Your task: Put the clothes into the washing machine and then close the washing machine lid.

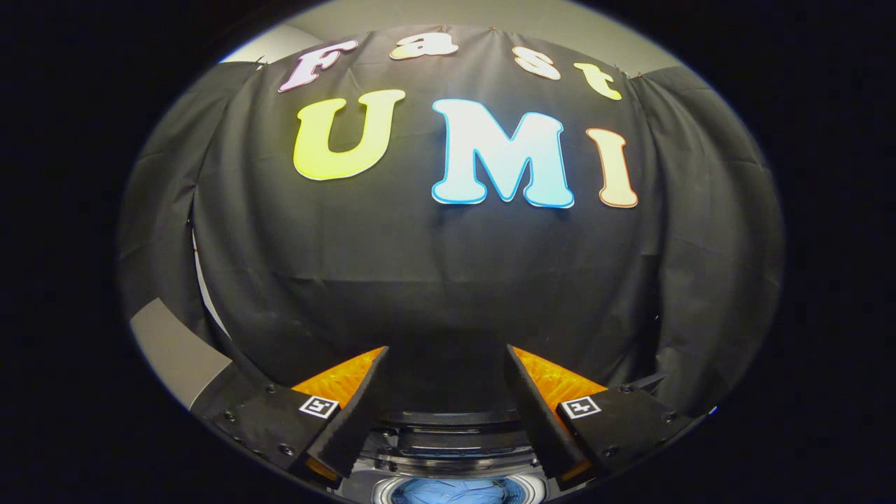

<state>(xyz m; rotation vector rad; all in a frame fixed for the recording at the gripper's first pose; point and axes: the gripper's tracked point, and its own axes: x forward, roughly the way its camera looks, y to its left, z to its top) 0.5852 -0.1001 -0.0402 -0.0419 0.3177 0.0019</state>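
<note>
Gripper (448,364) is spread wide, holding nothing, up above the washing machine (448,448). Blue clothes (448,492) look already inside the drum, so next up is probably closing the lid.

Gripper (448,392) held level and raised, facing straight ahead. Fingers (353,420) spread wide apart, pressing on nothing, with an empty gap between the tips. Both fingers angled inward toward the tips, each carrying a small square marker (318,406) near its base.
</note>
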